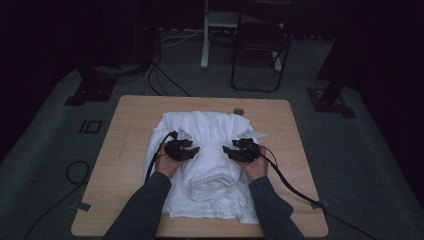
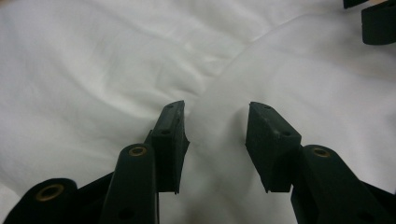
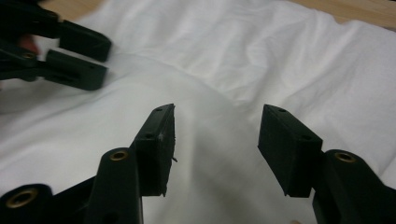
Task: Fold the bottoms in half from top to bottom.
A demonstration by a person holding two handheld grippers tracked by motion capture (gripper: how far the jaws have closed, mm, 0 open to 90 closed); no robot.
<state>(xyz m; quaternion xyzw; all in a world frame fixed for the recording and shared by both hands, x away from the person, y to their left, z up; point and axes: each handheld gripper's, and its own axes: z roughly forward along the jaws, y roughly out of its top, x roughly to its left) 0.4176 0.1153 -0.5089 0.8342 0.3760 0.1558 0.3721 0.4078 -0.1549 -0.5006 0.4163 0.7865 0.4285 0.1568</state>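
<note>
A white towel (image 1: 207, 127) lies on the wooden table (image 1: 280, 120), its near part rolled into a thick roll (image 1: 210, 177) that points toward the person. My left gripper (image 1: 192, 150) rests against the roll's left side and my right gripper (image 1: 230, 150) against its right side. In the left gripper view the left gripper (image 2: 215, 135) stands open over the white towel (image 2: 93, 70), nothing pinched between the jaws. The right gripper (image 3: 217, 144) is also open over the towel (image 3: 280, 56). The left gripper's fingers (image 3: 77, 58) appear at the upper left of the right gripper view.
A small round grey object (image 1: 238, 111) sits on the table behind the towel. Bare wood runs along the table's left and right sides. Cables (image 1: 295, 192) trail from the grippers off the table. A chair (image 1: 260, 45) and stand legs are on the floor beyond.
</note>
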